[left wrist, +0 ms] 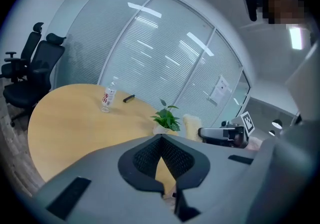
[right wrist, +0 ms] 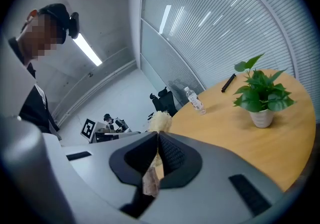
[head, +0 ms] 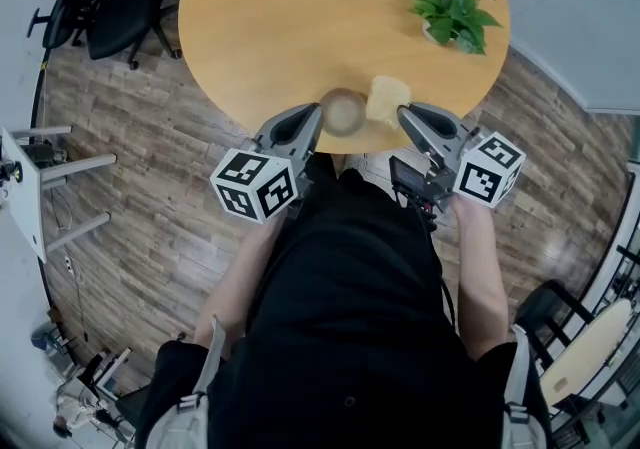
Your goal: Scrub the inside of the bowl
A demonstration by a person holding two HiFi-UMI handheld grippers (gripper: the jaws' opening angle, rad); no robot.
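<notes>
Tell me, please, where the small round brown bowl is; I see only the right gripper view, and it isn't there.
Observer: In the head view the small round brown bowl is at the tip of the left tool, by the near edge of the round light-wood table.
Operator: Thanks. How close is my pale yellow fibrous scrubber?
Observer: Just right of the bowl, outside it; whether they touch I cannot tell.
Operator: Is the left tool closed?
Observer: Yes, the left gripper view shows its jaws together; they seem to pinch the bowl's rim.
</notes>
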